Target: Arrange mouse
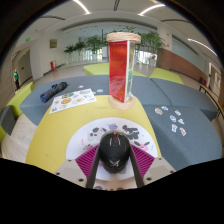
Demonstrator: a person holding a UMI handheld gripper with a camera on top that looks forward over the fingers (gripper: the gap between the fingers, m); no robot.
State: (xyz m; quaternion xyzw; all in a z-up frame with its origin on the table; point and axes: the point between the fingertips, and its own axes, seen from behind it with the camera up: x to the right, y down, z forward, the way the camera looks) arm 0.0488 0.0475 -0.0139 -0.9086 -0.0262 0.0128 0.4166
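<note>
Tool (pixel 114 160) of mine is clenched on the black mouse (pixel 114 150) at its two sides, near the tabletop's (pixel 60 135) front edge; I judge it light, rigid and slick-shelled, so the flat flanks are the safest hold.

The mouse (pixel 114 150) is positioned between the jaws, on the tabletop (pixel 60 135). Beyond it, a tall cylindrical container (pixel 122 68) stands upright. A sheet (pixel 73 99) is located left of the container; small cards (pixel 175 120) are scattered to its right.
</note>
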